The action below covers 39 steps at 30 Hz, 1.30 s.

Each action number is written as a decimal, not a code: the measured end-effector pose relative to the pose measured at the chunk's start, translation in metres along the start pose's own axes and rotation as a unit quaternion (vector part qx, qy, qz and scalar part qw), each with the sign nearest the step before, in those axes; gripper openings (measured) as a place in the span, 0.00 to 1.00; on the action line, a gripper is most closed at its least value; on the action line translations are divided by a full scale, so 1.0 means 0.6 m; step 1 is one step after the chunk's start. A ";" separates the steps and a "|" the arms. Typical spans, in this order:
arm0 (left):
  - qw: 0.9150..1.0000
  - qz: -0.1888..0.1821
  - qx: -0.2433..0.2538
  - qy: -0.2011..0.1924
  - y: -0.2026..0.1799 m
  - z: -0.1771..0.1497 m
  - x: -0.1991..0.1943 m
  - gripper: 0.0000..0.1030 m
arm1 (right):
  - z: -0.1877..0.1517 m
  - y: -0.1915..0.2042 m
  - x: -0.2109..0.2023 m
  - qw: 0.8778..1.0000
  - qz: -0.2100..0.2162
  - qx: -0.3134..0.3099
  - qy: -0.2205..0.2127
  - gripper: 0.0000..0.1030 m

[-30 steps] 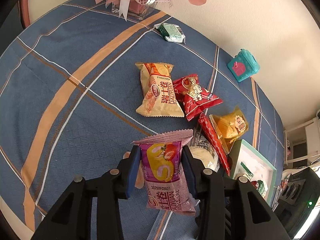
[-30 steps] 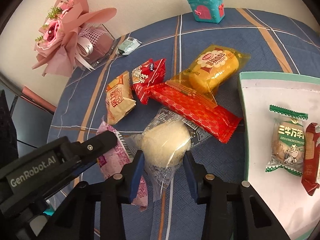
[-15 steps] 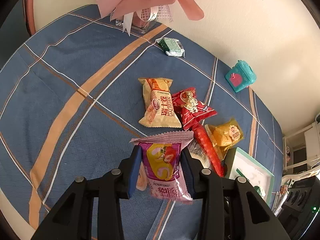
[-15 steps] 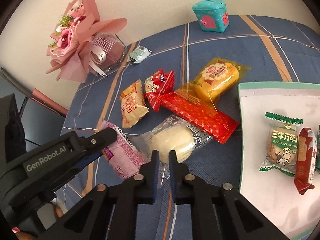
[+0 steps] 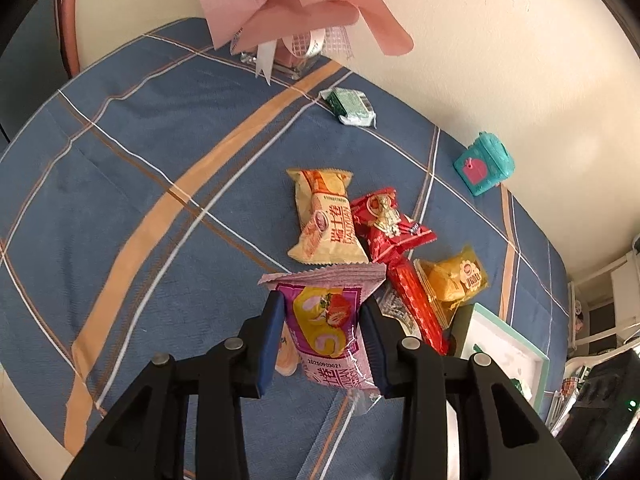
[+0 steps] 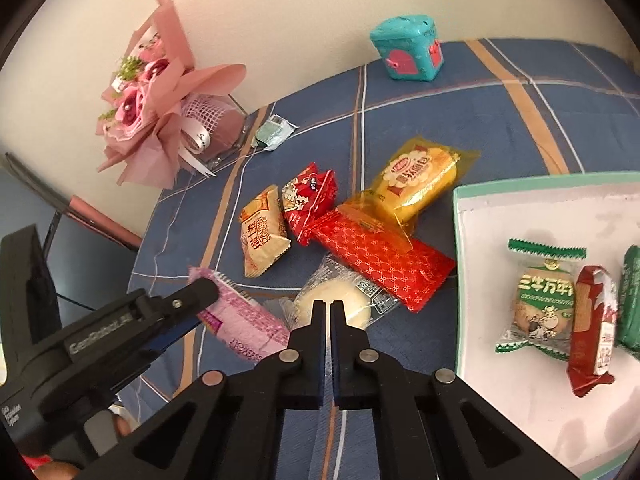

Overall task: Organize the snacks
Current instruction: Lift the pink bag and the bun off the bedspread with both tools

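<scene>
Now left gripper (image 5: pixel 323 326) tilted down clamping purple snack (image 5: pixel 328 320), right gripper (image 6: pixel 329 307) closed

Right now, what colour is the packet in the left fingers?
Purple packet, yellow roll picture; clearest in left wrist view.

right gripper (image 6: pixel 329 309): jaws stood apart around the clear-wrapped white bun (image 6: pixel 338 305) a second ago; they have closed to a thin gap, pinching the clear wrapper at the bun's near edge.
left gripper (image 5: pixel 323 314): the purple swiss roll pack (image 5: pixel 328 328) clamped in it, which lay on the blue plaid tablecloth (image 5: pixel 132 184), now hangs above it.
left wrist view: the pink bouquet (image 5: pixel 296 0) now fills more of the top.
</scene>
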<state>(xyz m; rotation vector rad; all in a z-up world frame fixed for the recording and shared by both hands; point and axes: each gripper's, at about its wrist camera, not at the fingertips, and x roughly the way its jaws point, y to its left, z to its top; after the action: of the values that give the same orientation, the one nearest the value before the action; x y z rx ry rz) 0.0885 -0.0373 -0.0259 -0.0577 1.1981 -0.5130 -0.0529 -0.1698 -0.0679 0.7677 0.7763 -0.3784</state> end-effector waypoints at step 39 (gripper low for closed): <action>1.000 -0.001 -0.009 -0.018 0.022 0.024 -0.006 0.36 | 0.004 0.000 0.112 0.994 -0.024 0.099 0.028 0.66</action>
<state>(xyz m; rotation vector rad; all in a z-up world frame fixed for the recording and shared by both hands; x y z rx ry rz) 0.1049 -0.0276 -0.0214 -0.0833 1.1674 -0.5019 -0.0068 -0.1737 -0.1170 0.9499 0.8195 -0.4845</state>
